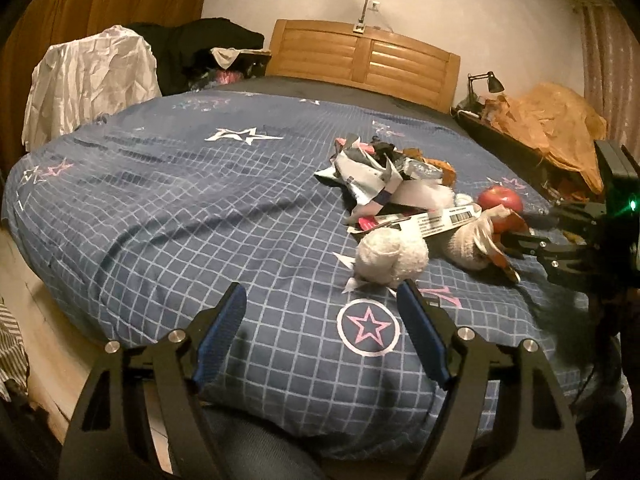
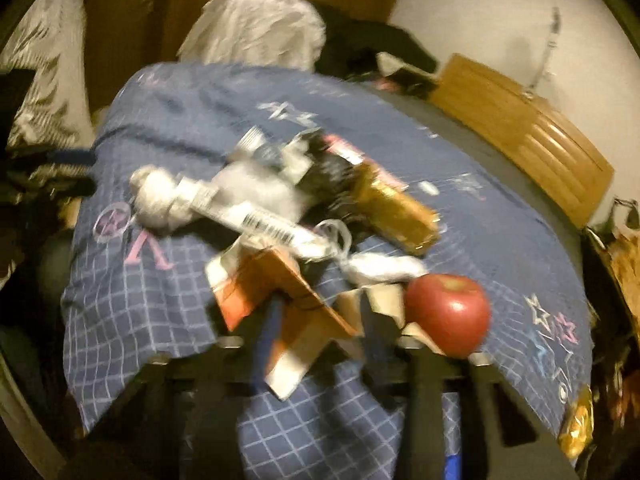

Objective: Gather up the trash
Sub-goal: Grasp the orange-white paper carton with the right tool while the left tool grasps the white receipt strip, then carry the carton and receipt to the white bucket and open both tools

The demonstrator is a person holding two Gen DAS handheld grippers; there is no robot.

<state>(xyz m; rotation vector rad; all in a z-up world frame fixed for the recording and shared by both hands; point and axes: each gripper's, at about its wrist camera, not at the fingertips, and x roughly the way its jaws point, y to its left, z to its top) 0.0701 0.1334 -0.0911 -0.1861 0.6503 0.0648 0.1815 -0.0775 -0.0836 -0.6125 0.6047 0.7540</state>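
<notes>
A heap of trash (image 1: 384, 176) lies on the blue checked bed cover (image 1: 180, 220): torn wrappers, barcode strips, white tissue wads (image 1: 392, 258) and a red apple (image 1: 500, 199). My left gripper (image 1: 322, 300) is open and empty, just short of the nearest tissue wad. My right gripper (image 1: 516, 246) reaches in from the right. In the blurred right wrist view it (image 2: 320, 312) has a folded orange and white cardboard piece (image 2: 292, 304) between its fingers; the apple (image 2: 450, 314) lies just to its right, and a gold wrapper (image 2: 400, 212) lies beyond.
A wooden headboard (image 1: 362, 58) stands at the far end. A chair draped in white cloth (image 1: 88, 80) and dark clothes stand left of the bed. A side table with orange plastic bags (image 1: 560, 128) and a desk lamp (image 1: 490, 82) is on the right.
</notes>
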